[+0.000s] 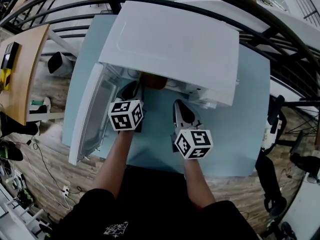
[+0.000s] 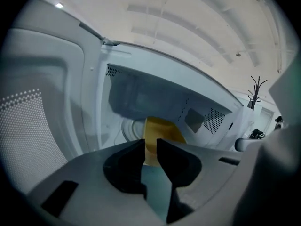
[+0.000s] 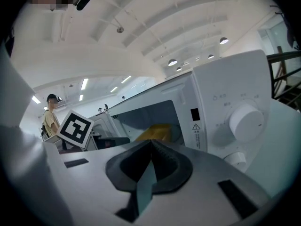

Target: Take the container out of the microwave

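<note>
The white microwave (image 1: 175,44) stands on a light blue table (image 1: 250,109), its door (image 1: 90,116) swung open to the left. A yellow-brown container (image 1: 152,80) sits inside the cavity. In the left gripper view the container (image 2: 162,128) rests on the turntable just beyond my left gripper (image 2: 150,144), whose jaws stand a narrow gap apart with nothing between them. My left gripper (image 1: 131,90) is at the mouth of the cavity. My right gripper (image 1: 181,109) hangs in front of the control panel with jaws shut and empty; from the right gripper view (image 3: 151,142) the container (image 3: 155,132) shows through the opening.
Two round knobs (image 3: 247,121) are on the microwave's panel at the right. Dark railings (image 1: 280,44) curve behind the table. A wooden desk (image 1: 22,69) stands at the far left. A person (image 3: 48,119) stands in the background.
</note>
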`<act>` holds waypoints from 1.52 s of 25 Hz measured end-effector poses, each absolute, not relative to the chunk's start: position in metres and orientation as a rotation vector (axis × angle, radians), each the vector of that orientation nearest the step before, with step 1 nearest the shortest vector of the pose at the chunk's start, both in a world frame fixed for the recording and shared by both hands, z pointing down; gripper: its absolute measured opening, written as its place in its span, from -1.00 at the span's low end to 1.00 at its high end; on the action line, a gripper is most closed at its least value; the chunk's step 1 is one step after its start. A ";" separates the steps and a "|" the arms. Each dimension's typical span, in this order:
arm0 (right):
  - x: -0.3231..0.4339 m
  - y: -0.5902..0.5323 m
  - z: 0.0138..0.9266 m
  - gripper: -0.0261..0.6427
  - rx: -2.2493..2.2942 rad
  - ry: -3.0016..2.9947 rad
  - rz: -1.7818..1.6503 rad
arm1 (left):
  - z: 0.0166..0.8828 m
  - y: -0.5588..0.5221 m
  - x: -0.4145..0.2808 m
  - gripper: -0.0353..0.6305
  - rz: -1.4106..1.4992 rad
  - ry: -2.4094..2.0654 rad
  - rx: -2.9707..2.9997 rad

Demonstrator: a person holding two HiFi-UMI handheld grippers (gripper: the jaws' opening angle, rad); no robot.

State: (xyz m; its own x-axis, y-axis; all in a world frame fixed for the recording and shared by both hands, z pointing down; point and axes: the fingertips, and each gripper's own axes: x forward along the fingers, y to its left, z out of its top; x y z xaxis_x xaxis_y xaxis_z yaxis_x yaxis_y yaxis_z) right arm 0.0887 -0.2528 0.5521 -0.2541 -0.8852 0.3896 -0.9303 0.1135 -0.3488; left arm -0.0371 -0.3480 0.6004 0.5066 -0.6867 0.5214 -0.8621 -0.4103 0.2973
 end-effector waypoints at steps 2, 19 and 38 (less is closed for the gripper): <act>0.089 -0.254 0.554 -0.90 1.865 -2.275 0.824 | 0.603 -0.354 -0.037 -0.70 0.440 -1.272 2.215; 0.080 -0.260 0.560 -0.90 1.821 -2.281 0.839 | 0.619 -0.388 -0.025 -0.70 0.533 -1.296 2.231; 0.065 -0.259 0.562 -0.90 1.777 -2.301 0.854 | 0.634 -0.401 -0.022 -0.76 0.612 -1.286 2.210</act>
